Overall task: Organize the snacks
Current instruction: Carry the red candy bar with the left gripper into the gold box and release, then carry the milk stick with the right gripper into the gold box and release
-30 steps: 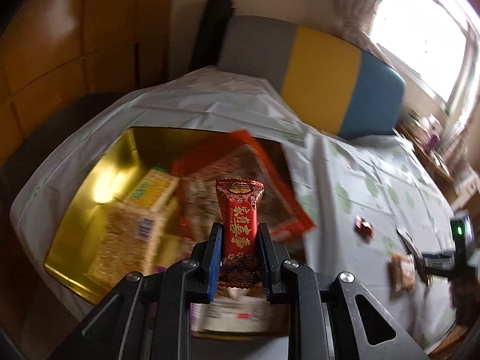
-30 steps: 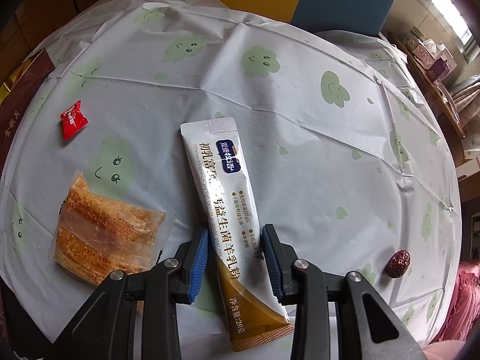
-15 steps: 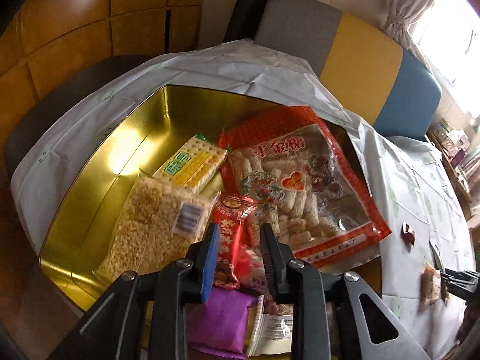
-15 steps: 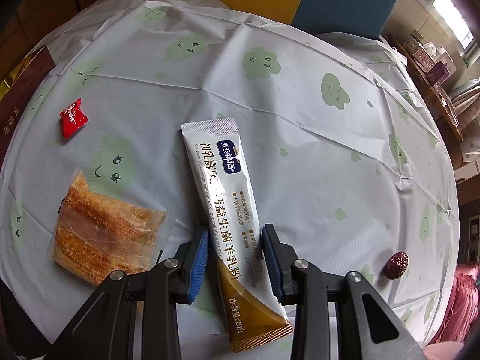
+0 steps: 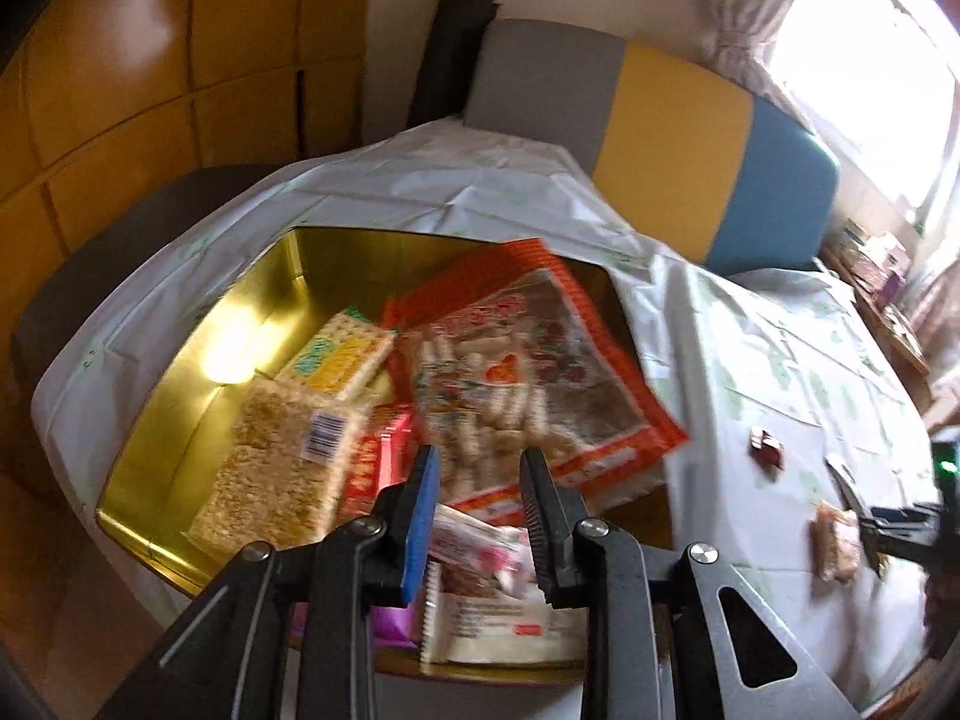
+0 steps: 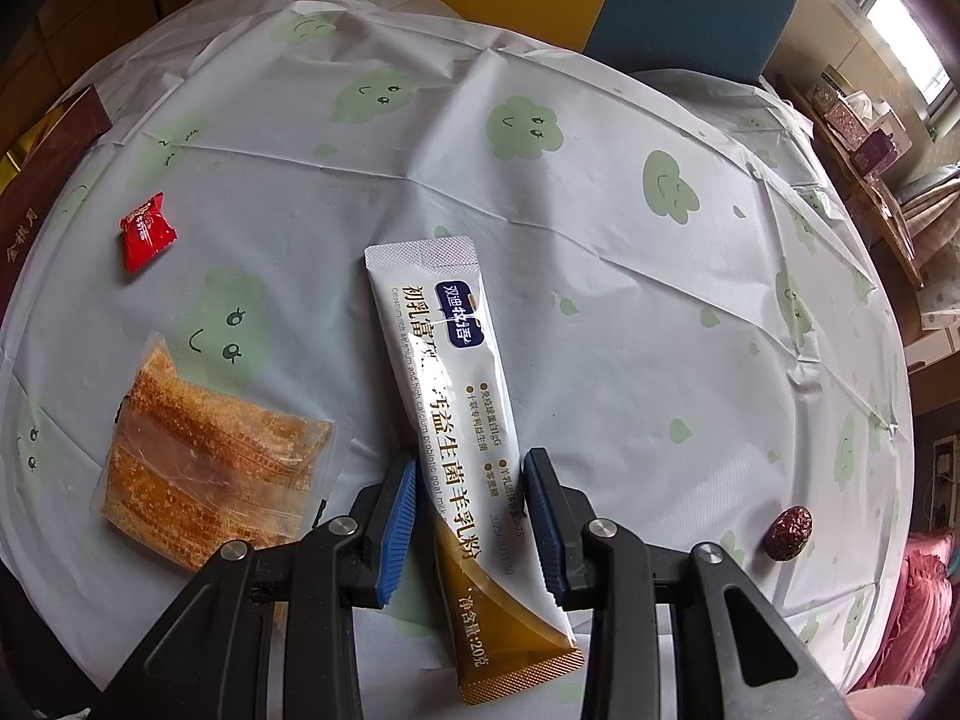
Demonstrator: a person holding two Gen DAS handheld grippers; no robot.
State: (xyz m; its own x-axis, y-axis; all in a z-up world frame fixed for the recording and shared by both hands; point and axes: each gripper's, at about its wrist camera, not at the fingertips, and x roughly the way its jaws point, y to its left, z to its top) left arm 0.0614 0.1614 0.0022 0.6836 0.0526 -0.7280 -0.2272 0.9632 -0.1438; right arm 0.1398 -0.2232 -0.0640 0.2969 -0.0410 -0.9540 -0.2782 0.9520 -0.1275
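Observation:
My left gripper hovers open over the gold tin, nothing between its fingers. A red wrapped packet lies in the tin between a puffed-rice block and a big red bag of sticks. A yellow cracker pack lies behind them. My right gripper points steeply down at the table, shut across the width of a white and gold sachet. The sachet's gold end runs back under the gripper.
On the tablecloth lie a clear-wrapped pastry left of the sachet, a small red candy further left and a dried date at the right. A brown lid sits at the left edge. A chair stands behind the table.
My left gripper went down into the tin with the red packet, let it go and drew back up. The packet now lies in the tin. The right gripper and sachet have not moved.

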